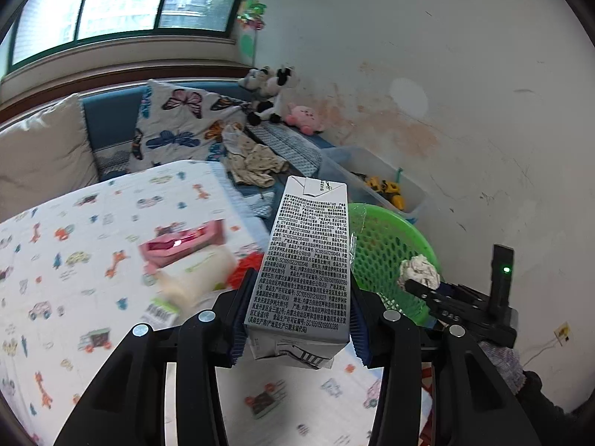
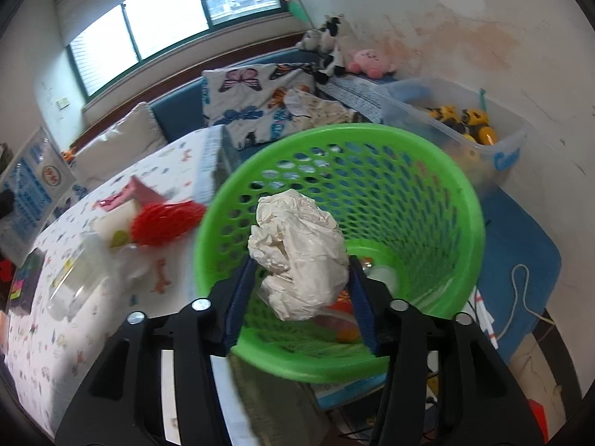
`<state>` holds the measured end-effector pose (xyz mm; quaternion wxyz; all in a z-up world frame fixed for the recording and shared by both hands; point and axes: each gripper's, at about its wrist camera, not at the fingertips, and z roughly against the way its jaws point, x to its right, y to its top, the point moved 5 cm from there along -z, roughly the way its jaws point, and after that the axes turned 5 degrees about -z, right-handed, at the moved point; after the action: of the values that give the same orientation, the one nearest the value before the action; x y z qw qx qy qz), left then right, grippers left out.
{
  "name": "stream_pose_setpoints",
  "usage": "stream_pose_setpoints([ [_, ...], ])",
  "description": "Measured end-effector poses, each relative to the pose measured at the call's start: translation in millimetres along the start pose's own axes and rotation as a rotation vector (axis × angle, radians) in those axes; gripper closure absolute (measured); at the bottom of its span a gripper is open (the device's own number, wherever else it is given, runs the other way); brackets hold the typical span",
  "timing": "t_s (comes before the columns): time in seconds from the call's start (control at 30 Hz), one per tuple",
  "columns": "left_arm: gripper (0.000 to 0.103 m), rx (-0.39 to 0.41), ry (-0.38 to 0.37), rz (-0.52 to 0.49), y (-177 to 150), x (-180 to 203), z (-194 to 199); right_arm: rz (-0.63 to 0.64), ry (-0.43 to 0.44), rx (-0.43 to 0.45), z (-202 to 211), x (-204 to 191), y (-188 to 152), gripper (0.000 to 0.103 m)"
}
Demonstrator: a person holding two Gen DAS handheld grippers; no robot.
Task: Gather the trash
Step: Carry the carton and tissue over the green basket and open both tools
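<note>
My left gripper is shut on a grey milk carton with black print, held upright above the patterned table, left of a green mesh basket. My right gripper is shut on a crumpled white paper ball and holds it over the mouth of the green basket, which holds some trash at its bottom. The right gripper and its paper ball also show in the left wrist view over the basket's rim.
On the table lie a pink packet, a white tissue pack and a red spiky ball. A clear bin with yellow toys stands behind the basket by the wall. A sofa with cushions is beyond.
</note>
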<state>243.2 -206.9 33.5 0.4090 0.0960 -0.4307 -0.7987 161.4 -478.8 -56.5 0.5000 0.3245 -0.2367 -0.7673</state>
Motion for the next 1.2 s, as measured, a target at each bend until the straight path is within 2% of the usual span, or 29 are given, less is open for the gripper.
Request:
stream_pose_setpoints([
  [0.1,0.060,-0.010,-0.018,-0.022,7,17,-12,-0.018,-0.008,0.005,-1,10,0,0.042],
  [0.47,0.059,-0.083,-0.050,-0.080,14,61,-68,-0.078,0.020,0.032,20,28,-4,0.040],
  [0.53,0.059,-0.099,-0.055,-0.085,13,68,-78,-0.083,0.027,0.037,26,30,-6,0.036],
  [0.57,0.059,-0.106,-0.053,-0.089,13,70,-83,-0.085,0.025,0.041,28,31,-6,0.031],
  [1.03,0.059,-0.182,-0.060,-0.118,11,101,-135,-0.109,0.044,0.069,51,38,-16,0.028],
  [1.2,0.053,-0.195,-0.084,-0.092,5,102,-146,-0.112,0.044,0.064,53,42,-21,0.028],
])
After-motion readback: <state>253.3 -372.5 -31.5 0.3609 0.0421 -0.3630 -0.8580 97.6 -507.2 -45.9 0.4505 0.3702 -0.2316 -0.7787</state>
